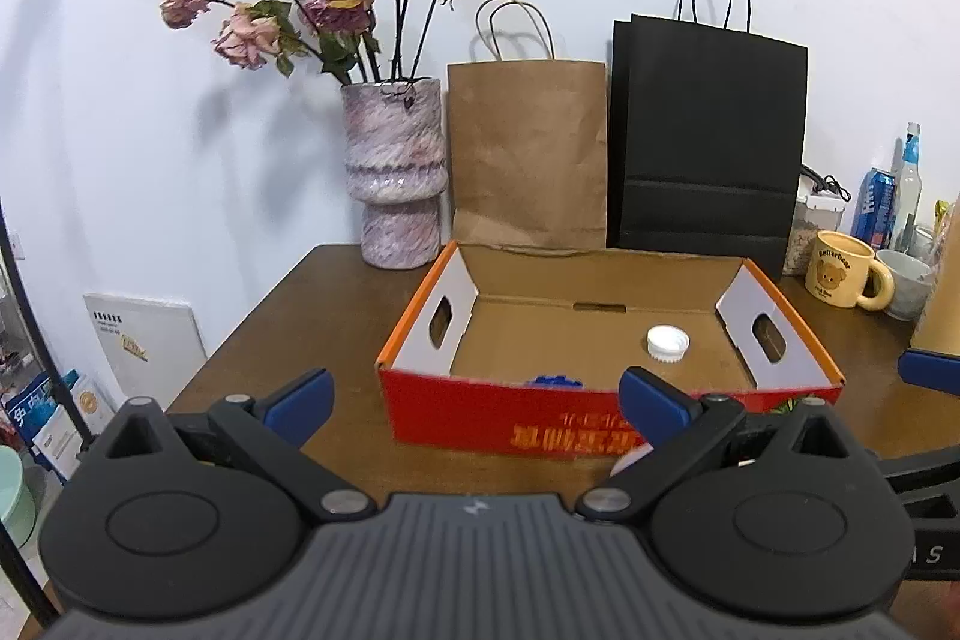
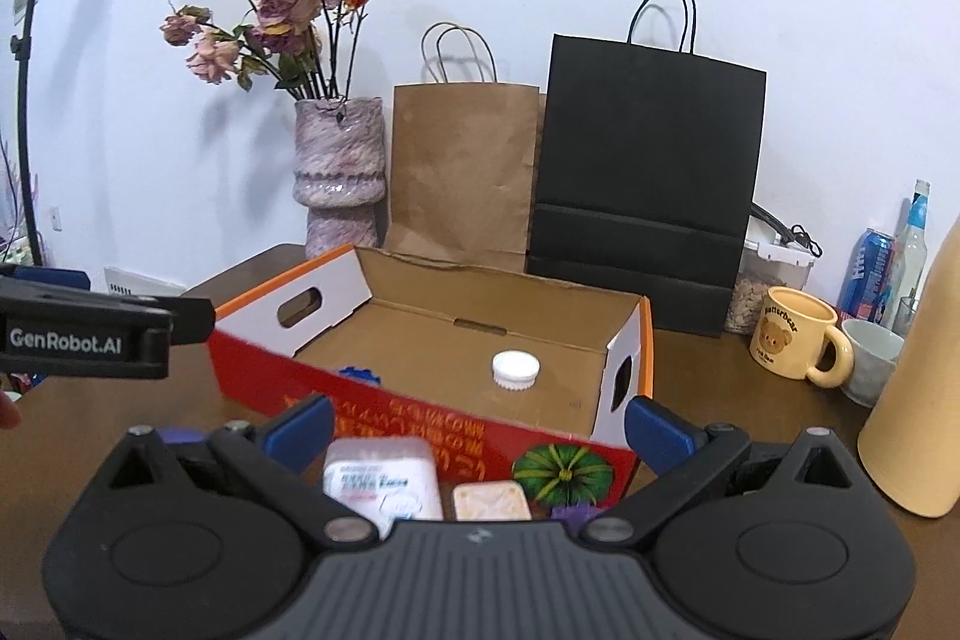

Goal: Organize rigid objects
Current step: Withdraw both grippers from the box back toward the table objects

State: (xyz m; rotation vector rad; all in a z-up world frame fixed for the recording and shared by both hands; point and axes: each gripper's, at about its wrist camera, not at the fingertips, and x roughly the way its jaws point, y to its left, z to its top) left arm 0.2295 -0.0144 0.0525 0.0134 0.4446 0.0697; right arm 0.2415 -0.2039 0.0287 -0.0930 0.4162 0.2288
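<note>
On the table just in front of the red cardboard box [image 2: 420, 415] lie a white-and-pink packet [image 2: 384, 478] and a small beige block [image 2: 491, 502]. We judge both light and stiff; the packet's rounded, glossy face may slip, so we would pinch across its narrow sides. Inside the box sits a white bottle cap [image 2: 516, 369]. Our right gripper [image 2: 477, 430] hangs spread above the packet, holding nothing; our left gripper [image 1: 477, 403] is likewise spread and empty.
</note>
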